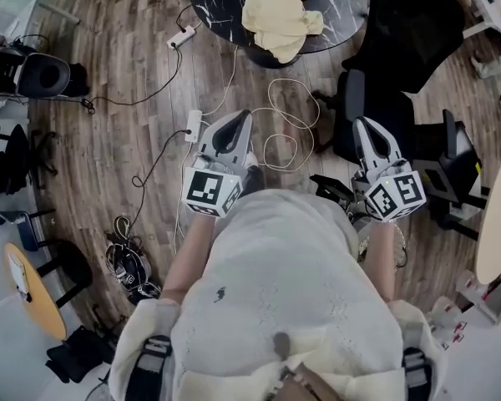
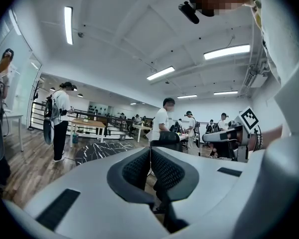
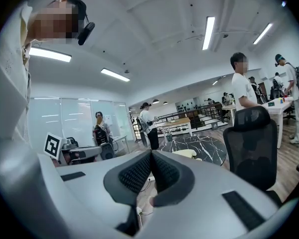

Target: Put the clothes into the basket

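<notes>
Head view: the left gripper point(image 1: 242, 119) and the right gripper point(image 1: 363, 125) hang over the wooden floor point(image 1: 125, 57), each with jaws pressed together on nothing. A cream garment point(image 1: 280, 19) lies crumpled on the round black table point(image 1: 221, 2), well ahead of both.

- Head view: high up, looking steeply down over the person's own chest. Marble table point(image 1: 225, 7) at the top edge, well ahead across the wood floor. Left gripper point(image 1: 239, 122) and right gripper point(image 1: 366, 128) both point toward the table.
- Left gripper view: low, roughly level, close behind its own jaws. Table sits left of the jaw tips, at middle distance. The right gripper shows at the right edge.
- Right gripper view: also low and level. Table sits right of the jaw tips. The left gripper shows at the left edge.
- Shared: the table appears in all three views. Each gripper view catches the other gripper.
</notes>
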A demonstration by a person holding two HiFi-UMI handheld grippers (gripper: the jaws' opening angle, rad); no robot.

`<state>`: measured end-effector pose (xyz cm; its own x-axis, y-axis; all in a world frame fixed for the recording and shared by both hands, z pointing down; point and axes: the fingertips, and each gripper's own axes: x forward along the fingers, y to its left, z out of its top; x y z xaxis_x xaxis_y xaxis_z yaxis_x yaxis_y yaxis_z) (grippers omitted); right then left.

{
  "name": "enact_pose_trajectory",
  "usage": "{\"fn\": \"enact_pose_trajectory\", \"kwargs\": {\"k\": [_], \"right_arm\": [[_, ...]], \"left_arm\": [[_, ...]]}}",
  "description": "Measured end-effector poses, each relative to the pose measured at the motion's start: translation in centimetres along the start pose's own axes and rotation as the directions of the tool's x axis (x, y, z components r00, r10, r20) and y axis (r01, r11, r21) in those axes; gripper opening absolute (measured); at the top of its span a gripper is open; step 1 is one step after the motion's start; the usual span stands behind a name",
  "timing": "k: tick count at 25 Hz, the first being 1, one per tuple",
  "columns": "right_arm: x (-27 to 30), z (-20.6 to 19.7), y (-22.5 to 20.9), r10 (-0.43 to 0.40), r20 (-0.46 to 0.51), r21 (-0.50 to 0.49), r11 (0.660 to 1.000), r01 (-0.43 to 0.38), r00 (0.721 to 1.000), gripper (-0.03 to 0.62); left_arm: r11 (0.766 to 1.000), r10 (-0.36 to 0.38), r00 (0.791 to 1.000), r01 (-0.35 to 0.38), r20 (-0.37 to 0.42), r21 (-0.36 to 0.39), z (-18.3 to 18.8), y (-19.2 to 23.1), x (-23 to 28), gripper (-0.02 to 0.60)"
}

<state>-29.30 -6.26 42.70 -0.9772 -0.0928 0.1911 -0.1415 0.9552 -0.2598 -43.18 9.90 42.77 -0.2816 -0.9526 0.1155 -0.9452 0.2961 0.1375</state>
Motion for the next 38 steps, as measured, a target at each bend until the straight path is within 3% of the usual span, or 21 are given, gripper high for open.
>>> {"fn": "enact_pose_trajectory", "kwargs": {"k": [7, 14, 23, 29, 38], "right_arm": [[7.0, 0.7, 1.6, -0.069, -0.003, -0.011, 0.998, 0.069, 0.998, 0.008], [10.7, 1.1, 2.2, -0.162, -0.004, -0.018, 0.987, 0.162, 0.987, 0.008], [11.1, 1.4, -0.2, -0.241, -0.003, -0.005, 0.971, 0.241, 0.971, 0.008], [12.4, 2.1, -3.0, -0.242, 0.003, -0.001, 0.970, 0.242, 0.970, 0.008], [13.4, 3.5, -10.5, -0.256, 0.015, 0.024, 0.966, 0.256, 0.966, 0.008]], "left_arm": [[0.999, -0.052, 0.998, 0.051, -0.023, -0.004, 0.1, 8.6, 2.6, 0.023], [0.989, -0.147, 0.988, 0.147, -0.054, 0.002, -0.5, 13.1, 6.3, 0.023], [0.973, -0.228, 0.969, 0.229, -0.091, 0.007, -1.2, 13.6, 11.2, 0.029], [0.973, -0.227, 0.967, 0.229, -0.118, 0.003, -1.8, 13.5, 14.4, 0.048], [0.971, -0.232, 0.957, 0.240, -0.177, 0.026, -3.2, 12.0, 21.8, 0.107]]}}
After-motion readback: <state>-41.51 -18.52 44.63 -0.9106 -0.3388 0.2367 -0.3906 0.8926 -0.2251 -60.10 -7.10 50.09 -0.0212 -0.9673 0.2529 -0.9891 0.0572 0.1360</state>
